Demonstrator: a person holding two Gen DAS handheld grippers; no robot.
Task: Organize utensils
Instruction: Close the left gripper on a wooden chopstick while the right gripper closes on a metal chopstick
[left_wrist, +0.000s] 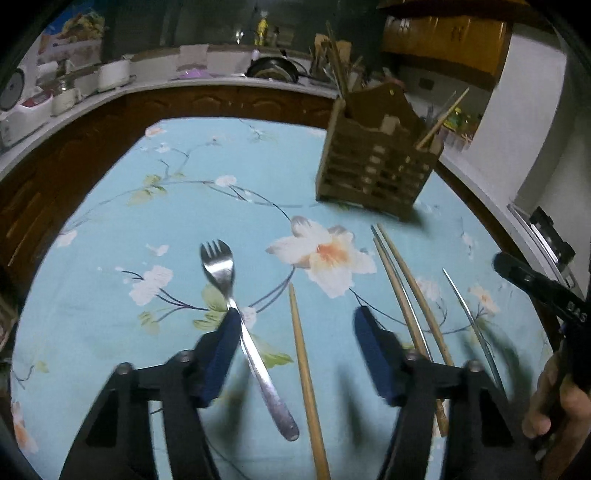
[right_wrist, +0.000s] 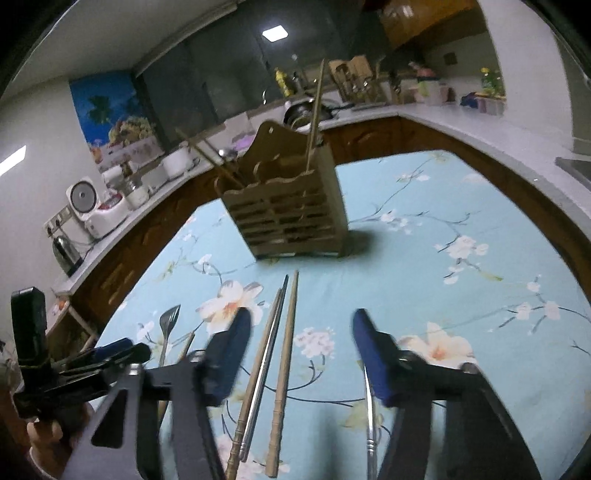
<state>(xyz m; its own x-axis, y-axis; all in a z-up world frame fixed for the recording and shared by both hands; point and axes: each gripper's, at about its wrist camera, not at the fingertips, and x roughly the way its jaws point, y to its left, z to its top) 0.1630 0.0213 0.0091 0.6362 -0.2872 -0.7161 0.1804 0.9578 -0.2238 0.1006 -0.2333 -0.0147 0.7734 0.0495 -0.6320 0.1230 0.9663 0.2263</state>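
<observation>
A steel fork (left_wrist: 236, 317) and a wooden chopstick (left_wrist: 304, 369) lie on the blue floral tablecloth (left_wrist: 110, 295) between the fingers of my left gripper (left_wrist: 295, 314), which is open. The fork's handle runs right by the left finger (left_wrist: 221, 347). My right gripper (right_wrist: 301, 314) is open over two wooden chopsticks (right_wrist: 286, 362) and a metal one (right_wrist: 271, 354). Another metal chopstick (right_wrist: 369, 417) lies under its right finger. The slatted wooden utensil holder (right_wrist: 291, 214) stands upright behind, with a few chopsticks in it.
More chopsticks (left_wrist: 410, 299) and a metal one (left_wrist: 469, 314) lie right of my left gripper. A person's hand (left_wrist: 554, 406) holds the other gripper at the right edge. A kitchen counter (right_wrist: 461, 129) with appliances and a pan curves around the table's far side.
</observation>
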